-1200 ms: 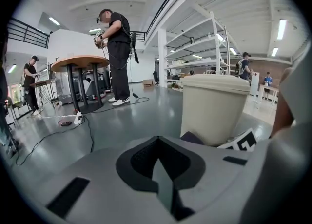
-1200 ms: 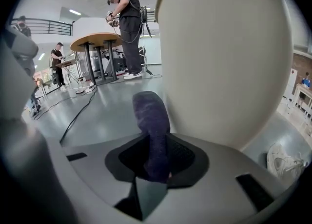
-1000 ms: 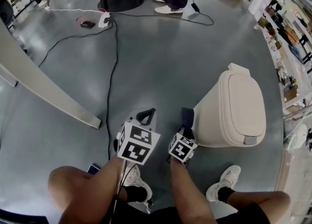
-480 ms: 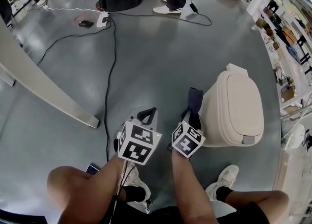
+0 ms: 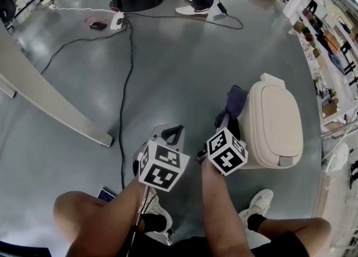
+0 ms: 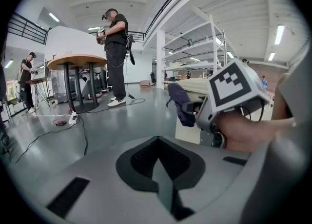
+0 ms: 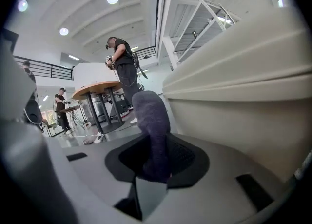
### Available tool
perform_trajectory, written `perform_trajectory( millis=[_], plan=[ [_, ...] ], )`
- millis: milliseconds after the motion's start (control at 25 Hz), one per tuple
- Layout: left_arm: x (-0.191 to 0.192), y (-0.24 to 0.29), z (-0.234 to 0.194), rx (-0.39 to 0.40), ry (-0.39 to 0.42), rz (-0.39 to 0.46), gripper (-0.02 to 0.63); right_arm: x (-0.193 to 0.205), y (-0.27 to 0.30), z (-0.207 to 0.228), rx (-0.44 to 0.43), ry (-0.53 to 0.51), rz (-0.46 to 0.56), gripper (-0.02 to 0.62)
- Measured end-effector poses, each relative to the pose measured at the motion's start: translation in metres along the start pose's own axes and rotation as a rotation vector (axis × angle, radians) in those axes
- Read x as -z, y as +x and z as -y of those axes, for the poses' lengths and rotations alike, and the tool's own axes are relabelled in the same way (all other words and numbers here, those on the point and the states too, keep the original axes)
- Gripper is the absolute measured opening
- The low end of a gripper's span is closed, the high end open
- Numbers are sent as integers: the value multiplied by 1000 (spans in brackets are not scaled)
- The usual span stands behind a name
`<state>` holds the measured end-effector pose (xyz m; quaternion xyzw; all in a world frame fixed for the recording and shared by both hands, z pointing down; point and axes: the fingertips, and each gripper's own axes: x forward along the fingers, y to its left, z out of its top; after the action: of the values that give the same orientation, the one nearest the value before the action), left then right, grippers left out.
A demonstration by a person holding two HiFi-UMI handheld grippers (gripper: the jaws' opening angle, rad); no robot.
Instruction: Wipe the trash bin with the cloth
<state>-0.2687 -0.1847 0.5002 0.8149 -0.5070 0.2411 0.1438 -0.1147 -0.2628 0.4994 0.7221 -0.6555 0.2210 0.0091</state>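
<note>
1. The trash bin [image 5: 277, 127] stands on the grey floor [image 5: 179, 65] with its lid shut. It is at 3 o'clock from the right gripper [image 5: 225, 120].
2. The right gripper's jaws are clenched on a dark cloth [image 5: 235, 103]. The cloth sticks up past the jaws, right by the bin's left side near the lid edge. I cannot tell if it touches.
3. The left gripper [image 5: 171, 134] is at 9 o'clock from the right one. Its jaws are pressed together with nothing in them.
4. There is lots of bare floor at 12 o'clock from the bin. A black cable [image 5: 127, 82] runs along the floor at 11 o'clock from the left gripper. Shelves [image 5: 335, 54] are at 3 o'clock from the bin. A shoe [image 5: 256, 208] is at 6 o'clock.
5. Both arms reach forward side by side. The right gripper tips toward the bin.
</note>
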Motion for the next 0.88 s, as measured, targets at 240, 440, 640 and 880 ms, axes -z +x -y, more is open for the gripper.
perform_trajectory(
  millis=[240, 440, 640, 880],
  plan=[
    [-5, 3, 1, 5, -13, 10, -2, 15, 21, 12, 32, 73, -53, 103],
    [3, 6, 0, -2, 18, -16, -3, 45, 36, 24, 70, 46, -140, 103],
    [6, 6, -5, -8, 0, -16, -3, 80, 46, 36, 97, 22, -224, 103],
    [6, 6, -2, -4, 12, -17, -3, 128, 57, 47, 121, -4, -344, 103]
  ],
)
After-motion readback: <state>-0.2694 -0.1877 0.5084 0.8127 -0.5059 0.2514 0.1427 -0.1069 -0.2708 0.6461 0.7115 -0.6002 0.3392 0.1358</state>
